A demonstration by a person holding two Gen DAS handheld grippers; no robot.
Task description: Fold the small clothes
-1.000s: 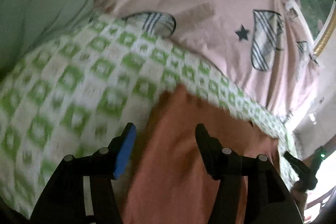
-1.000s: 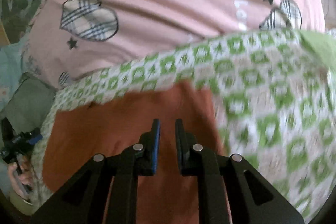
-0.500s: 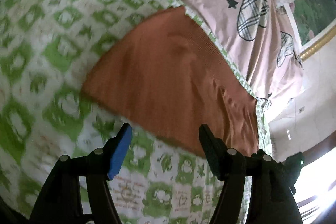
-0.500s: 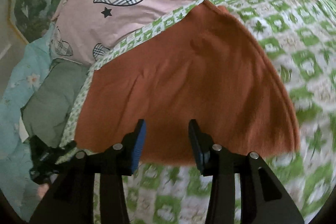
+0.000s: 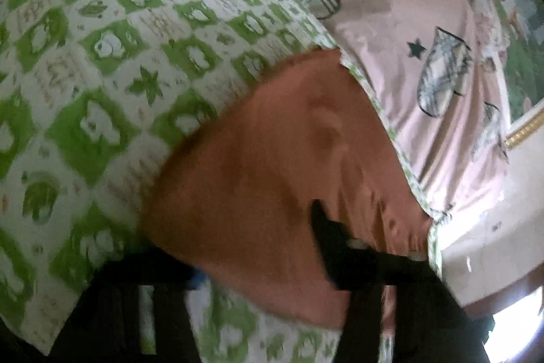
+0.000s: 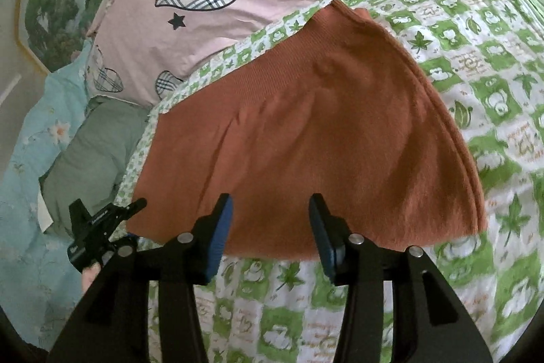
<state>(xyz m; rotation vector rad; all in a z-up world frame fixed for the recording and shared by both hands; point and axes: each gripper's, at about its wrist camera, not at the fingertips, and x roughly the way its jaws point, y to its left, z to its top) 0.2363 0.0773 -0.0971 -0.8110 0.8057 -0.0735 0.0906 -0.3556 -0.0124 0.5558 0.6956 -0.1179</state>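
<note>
Right wrist view: my right gripper (image 6: pixel 270 227) fingers are apart and opening, nothing between them, poised at the near edge of the orange garment (image 6: pixel 306 131) on the bed's green checked blanket (image 6: pixel 476 63). My left gripper (image 5: pixel 258 254) is closing on its near left corner, it seems; blur hides contact.

The orange garment (image 6: pixel 306 138) is now seen spread flat on the green checked sheet (image 6: pixel 476 63), its near hem lying just ahead of the right gripper (image 6: pixel 270 233), whose jaws were closed a second ago and are opening, with nothing between them. The left gripper (image 5: pixel 258 247) has been lowered onto the garment's near corner and its jaws are closing over the cloth
</note>
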